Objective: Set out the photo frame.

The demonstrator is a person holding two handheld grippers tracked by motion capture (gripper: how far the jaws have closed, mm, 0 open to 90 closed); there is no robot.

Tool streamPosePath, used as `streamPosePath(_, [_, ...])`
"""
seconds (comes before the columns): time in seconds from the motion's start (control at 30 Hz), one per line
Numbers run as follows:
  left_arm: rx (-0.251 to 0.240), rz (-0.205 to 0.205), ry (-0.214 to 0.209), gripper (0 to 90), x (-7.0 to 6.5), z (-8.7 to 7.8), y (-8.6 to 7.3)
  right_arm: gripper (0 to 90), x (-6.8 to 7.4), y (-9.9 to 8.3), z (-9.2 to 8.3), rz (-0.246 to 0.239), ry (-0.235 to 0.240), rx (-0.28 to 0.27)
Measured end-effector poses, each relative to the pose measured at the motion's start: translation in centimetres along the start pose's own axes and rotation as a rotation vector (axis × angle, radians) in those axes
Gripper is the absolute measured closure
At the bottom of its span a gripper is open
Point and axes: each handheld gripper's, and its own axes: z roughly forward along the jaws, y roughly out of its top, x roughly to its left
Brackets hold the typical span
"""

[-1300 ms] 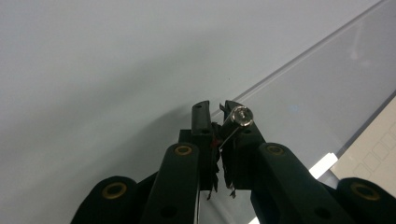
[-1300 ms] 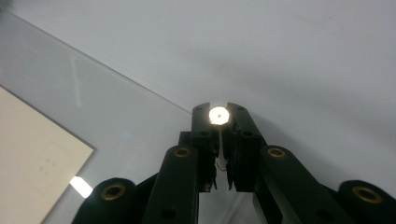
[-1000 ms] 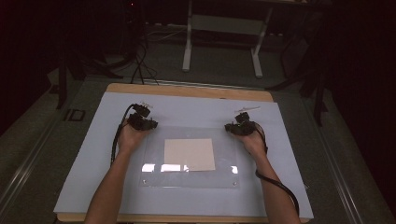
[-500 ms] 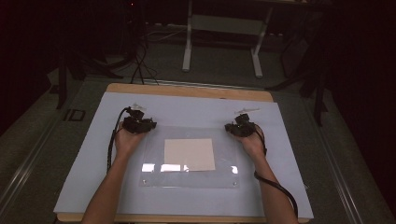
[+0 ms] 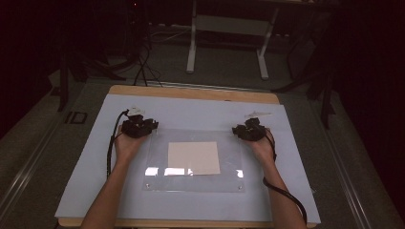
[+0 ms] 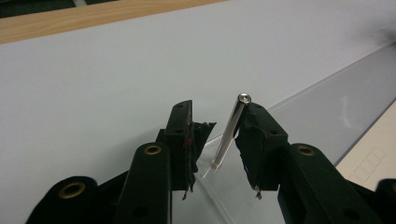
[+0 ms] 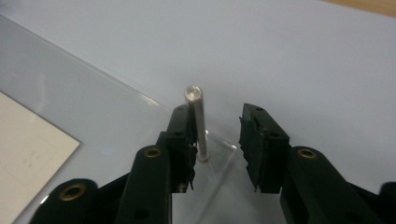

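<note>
A clear acrylic plate [image 5: 229,176] lies on a pale mat [image 5: 191,112], with a cream paper sheet [image 5: 193,157] at its middle. My left gripper [image 5: 143,125] is at the plate's far left corner and my right gripper [image 5: 248,130] at its far right corner. In the left gripper view the left gripper [image 6: 217,112] is open around a thin metal pin [image 6: 229,133], which stands tilted at the plate corner [image 6: 327,107] and leans on one jaw. In the right gripper view the right gripper [image 7: 217,114] is open around an upright metal pin [image 7: 199,126], close beside one jaw.
The mat covers a wooden table [image 5: 191,93]. A small pale strip [image 5: 258,114] lies on the mat just beyond the right gripper. Behind the table a metal stand [image 5: 227,28] and cables [image 5: 143,67] are on the dark floor.
The left gripper has edged slightly left and nearer to the person. The right gripper has barely moved.
</note>
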Motion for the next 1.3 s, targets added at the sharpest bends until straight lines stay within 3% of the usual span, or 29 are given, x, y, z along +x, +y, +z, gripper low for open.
streamPosePath(0.2, [-0.014, 0.001, -0.004, 66.8, 0.0, -0.2, -0.2, 66.0, 0.4, -0.2, -0.8, -0.03, -0.02, -0.083])
streamPosePath(0.23, [-0.016, -0.003, -0.009, 67.9, 0.0, -0.2, -0.2, 71.2, 0.5, -0.1, -1.1, -0.029, -0.016, -0.105])
streamPosePath(0.27, [-0.016, -0.003, -0.009, 68.8, 0.0, -0.2, -0.2, 71.2, 0.5, -0.1, -1.1, -0.029, -0.016, -0.105])
streamPosePath(0.3, [-0.013, 0.001, -0.007, 69.5, -0.1, -0.2, -0.1, 76.8, 0.7, -0.1, -1.1, -0.052, -0.013, -0.084])
streamPosePath(0.43, [-0.002, 0.018, 0.001, 71.5, -0.3, -0.2, -0.2, 82.8, 1.3, 0.0, -1.0, -0.055, -0.028, -0.102])
streamPosePath(0.67, [-0.01, 0.029, -0.008, 73.2, -0.2, -0.4, -0.3, 84.1, 1.5, 0.1, -0.9, -0.056, -0.041, -0.104])
streamPosePath(0.9, [-0.052, 0.024, -0.034, 76.8, -0.4, -0.2, 0.0, 84.7, 1.4, 0.1, -0.9, -0.035, -0.031, -0.101])
streamPosePath(1.0, [-0.047, 0.032, -0.027, 81.2, -0.5, 0.0, 0.0, 84.7, 1.4, 0.1, -0.9, -0.034, -0.03, -0.1])
streamPosePath(1.3, [-0.046, 0.016, -0.027, 83.8, -0.5, 0.3, 0.0, 84.6, 1.1, 0.2, -0.8, -0.009, -0.012, -0.097])
